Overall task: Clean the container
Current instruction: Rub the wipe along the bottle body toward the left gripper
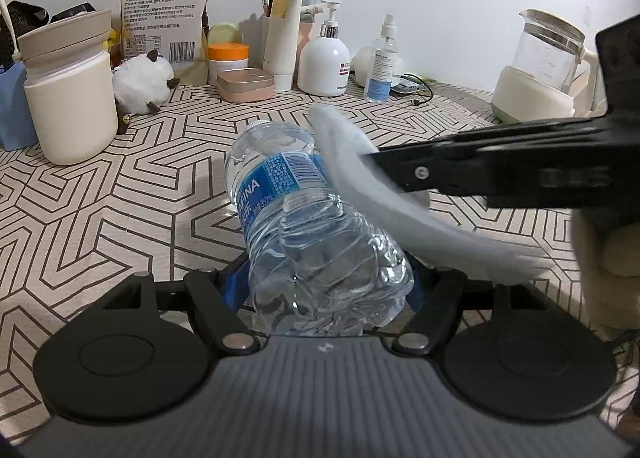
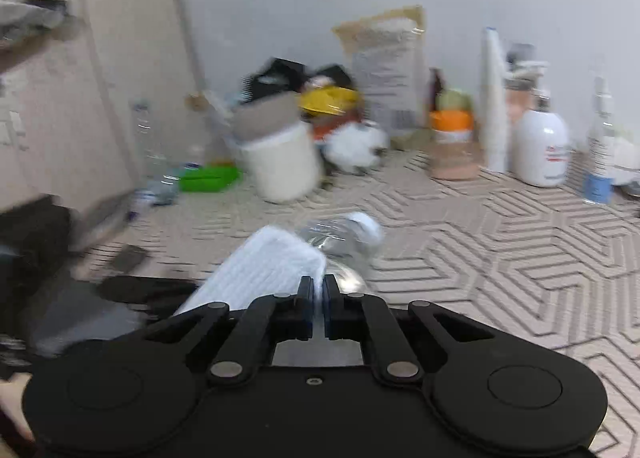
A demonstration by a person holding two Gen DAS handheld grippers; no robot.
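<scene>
A clear plastic water bottle (image 1: 304,217) with a blue label lies tilted above the patterned tablecloth, cap end pointing away. My left gripper (image 1: 328,282) is shut on its lower body, blue pads on both sides. My right gripper (image 1: 384,161) comes in from the right, shut on a pale grey-white cloth (image 1: 400,217) that lies against the bottle's right side and shoulder. The right wrist view is blurred. There the right gripper (image 2: 316,290) pinches the cloth (image 2: 272,266) between nearly closed jaws, with the bottle (image 2: 348,242) just beyond.
Along the wall stand a cream jar (image 1: 68,97), a plush toy (image 1: 140,81), a food pouch (image 1: 164,9), a white pump bottle (image 1: 324,61), a spray bottle (image 1: 380,65) and a glass kettle (image 1: 540,65). A green tray (image 2: 208,177) sits far left. A hand (image 1: 612,258) holds the right gripper.
</scene>
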